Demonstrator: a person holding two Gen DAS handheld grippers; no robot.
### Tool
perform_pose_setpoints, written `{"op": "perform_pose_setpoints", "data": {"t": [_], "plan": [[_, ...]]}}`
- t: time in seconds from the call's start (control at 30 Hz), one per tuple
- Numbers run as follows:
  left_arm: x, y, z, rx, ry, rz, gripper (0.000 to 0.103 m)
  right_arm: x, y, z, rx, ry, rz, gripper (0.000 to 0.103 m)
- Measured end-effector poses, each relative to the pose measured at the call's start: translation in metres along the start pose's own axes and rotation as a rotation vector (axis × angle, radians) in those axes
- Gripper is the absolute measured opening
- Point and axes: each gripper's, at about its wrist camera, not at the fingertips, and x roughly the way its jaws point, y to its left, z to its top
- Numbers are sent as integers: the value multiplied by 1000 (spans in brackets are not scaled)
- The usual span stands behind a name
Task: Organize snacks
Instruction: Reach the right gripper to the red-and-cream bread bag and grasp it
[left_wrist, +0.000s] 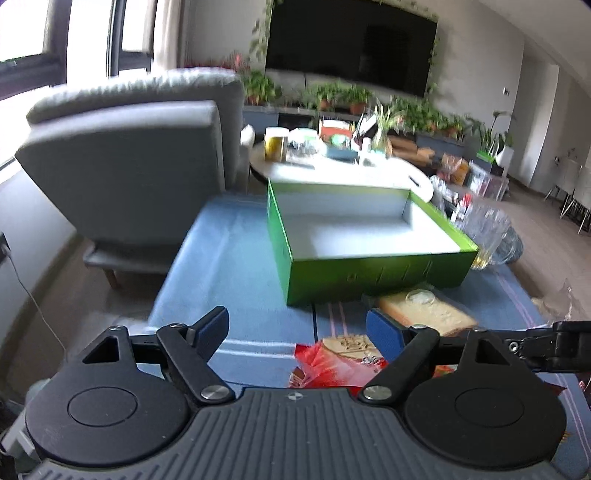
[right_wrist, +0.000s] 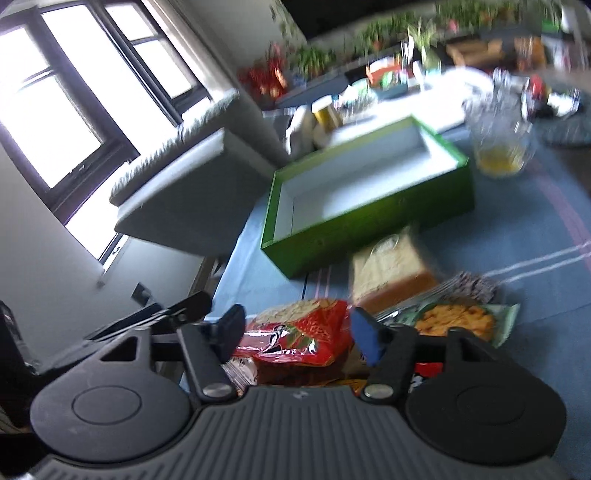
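A green box (left_wrist: 369, 275) with a white empty inside stands on the blue cloth, and it also shows in the right wrist view (right_wrist: 369, 221). In front of it lie a wrapped bread slice (left_wrist: 424, 314) (right_wrist: 391, 266), a red snack bag (left_wrist: 332, 358) (right_wrist: 306, 332) and a green bag of orange snacks (right_wrist: 458, 319). My left gripper (left_wrist: 297, 325) is open above the cloth, near the red bag. My right gripper (right_wrist: 297, 328) is open, its fingers either side of the red bag, without gripping it.
A grey armchair (left_wrist: 140, 155) stands left of the table. A glass jug (right_wrist: 498, 136) with yellow liquid stands right of the box. A cluttered round table (left_wrist: 332, 162), plants and a TV are behind. The right gripper's edge (left_wrist: 554, 347) shows at right.
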Motion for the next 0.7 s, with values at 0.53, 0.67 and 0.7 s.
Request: {"op": "perform_pose_setpoints", "data": {"t": [0.53, 0.67, 0.7], "plan": [[35, 4, -28, 55, 123, -75, 68, 58, -30, 19, 220, 312, -18, 71], [31, 3, -30, 100, 140, -98, 68, 67, -30, 34, 215, 427, -18, 71], [31, 3, -29, 106, 147, -105, 68, 68, -28, 37, 191, 446, -18, 71]]}}
